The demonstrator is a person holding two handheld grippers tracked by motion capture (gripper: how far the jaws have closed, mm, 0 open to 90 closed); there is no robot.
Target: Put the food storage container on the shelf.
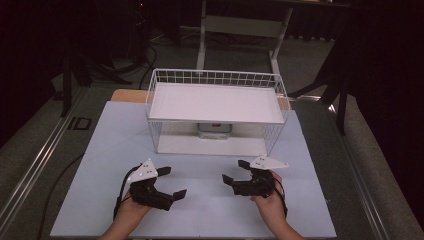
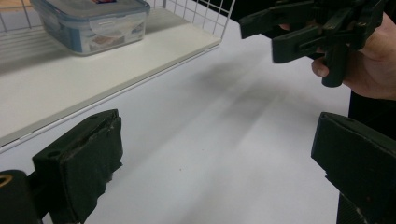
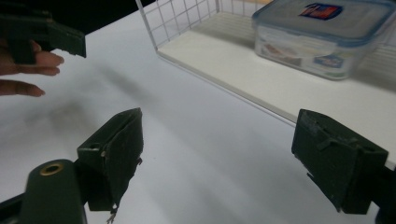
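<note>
Both my grippers hover low over the white surface (image 1: 200, 200), just in front of the wire basket (image 1: 217, 112). Left gripper (image 1: 167, 182): jaws wide apart, nothing between them, bare surface below. Right gripper (image 1: 235, 172): jaws likewise spread wide and empty, pointing toward my left one. The basket is the landmark here: a white wire frame with a flat white shelf (image 1: 215, 102) on top and an open front. Under that shelf, on the basket's floor near the back and about the middle, sits the clear plastic container (image 1: 214, 130) with a blue-rimmed snap lid. From my left gripper view the container (image 2: 91, 23) lies up to the left, beyond the basket floor's front edge; from my right gripper view it (image 3: 322, 35) lies up to the right. The shelf overhangs the container, and wire mesh closes the basket's sides. Open surface lies between my jaws and the basket's front. Behind the basket, a dim floor and a white frame stand (image 1: 245, 25).
</note>
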